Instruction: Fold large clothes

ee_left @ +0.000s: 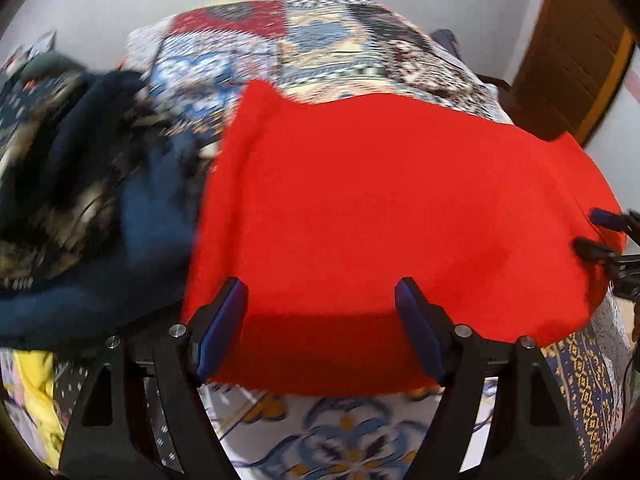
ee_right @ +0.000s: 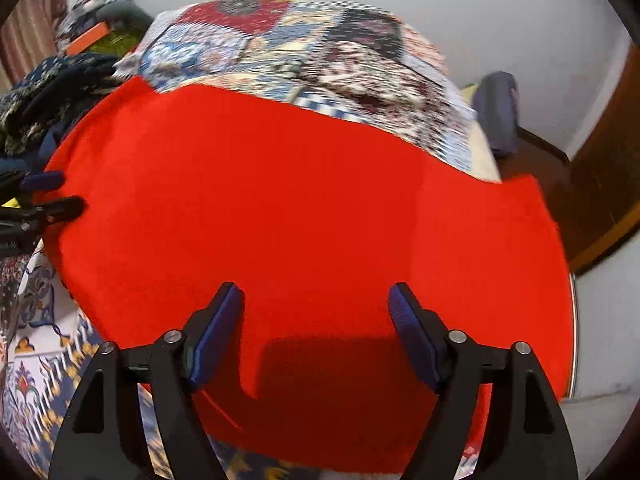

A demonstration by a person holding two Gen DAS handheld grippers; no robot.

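Note:
A large red garment point(ee_left: 380, 208) lies spread flat on a patterned bedspread point(ee_left: 320, 40); it fills the right wrist view point(ee_right: 300, 220) too. My left gripper point(ee_left: 320, 292) is open, its jaws wide apart over the garment's near edge, holding nothing. My right gripper point(ee_right: 316, 296) is open too, above the garment's near edge. The right gripper also shows at the right edge of the left wrist view point(ee_left: 592, 232). The left gripper shows at the left edge of the right wrist view point(ee_right: 52, 196).
A heap of dark blue and patterned clothes point(ee_left: 80, 160) lies left of the red garment. A yellow cloth point(ee_left: 32, 392) lies at the near left. A wooden door point(ee_left: 572, 64) stands at the right. A white wall is behind the bed.

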